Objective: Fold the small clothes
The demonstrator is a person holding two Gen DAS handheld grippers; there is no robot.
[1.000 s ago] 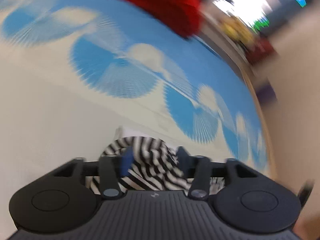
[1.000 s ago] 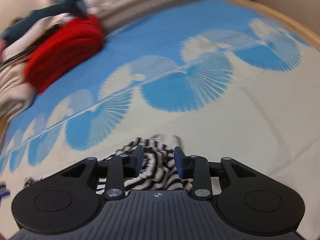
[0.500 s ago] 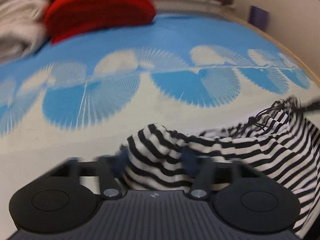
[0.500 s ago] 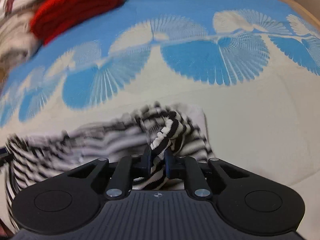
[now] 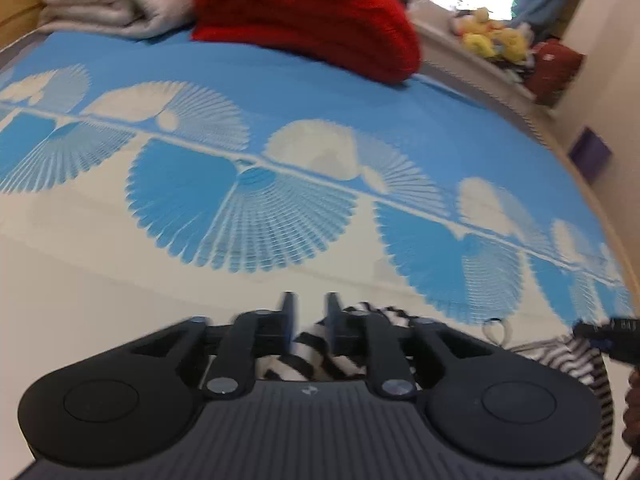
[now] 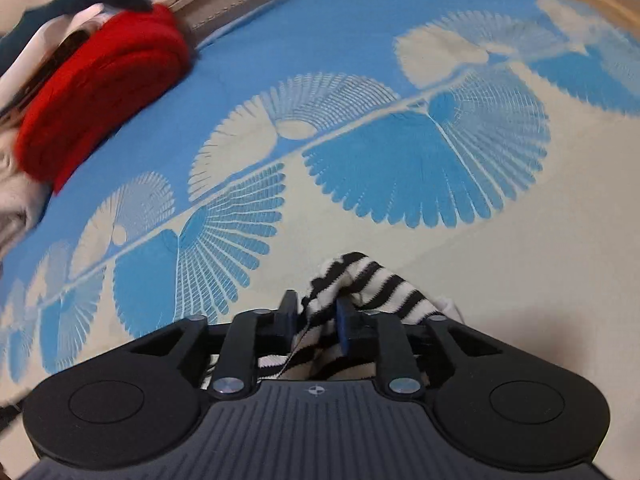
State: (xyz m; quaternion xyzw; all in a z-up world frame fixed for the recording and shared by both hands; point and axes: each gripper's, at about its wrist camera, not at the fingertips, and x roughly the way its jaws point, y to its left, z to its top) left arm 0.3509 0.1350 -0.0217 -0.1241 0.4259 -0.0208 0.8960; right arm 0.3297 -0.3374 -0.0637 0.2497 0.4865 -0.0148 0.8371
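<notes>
Right gripper (image 6: 316, 312) pinches a fold of the striped garment (image 6: 360, 284), its jaws wider than half a second ago, while the left gripper (image 5: 310, 316) (earlier spread around a thick bunch) has narrowed onto cloth. Both hold it low over the bedspread (image 5: 280, 80); beyond lies a red knit (image 5: 308, 16).

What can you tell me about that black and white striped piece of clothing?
The striped garment is a small, soft knit with narrow black and white stripes, crumpled rather than flat. It hangs bunched over the blue and cream bedspread. The right claw pinches a fold of it between its fingers. The left claw has another part between its fingers, though its grip is unclear. Most of it is hidden.
</notes>
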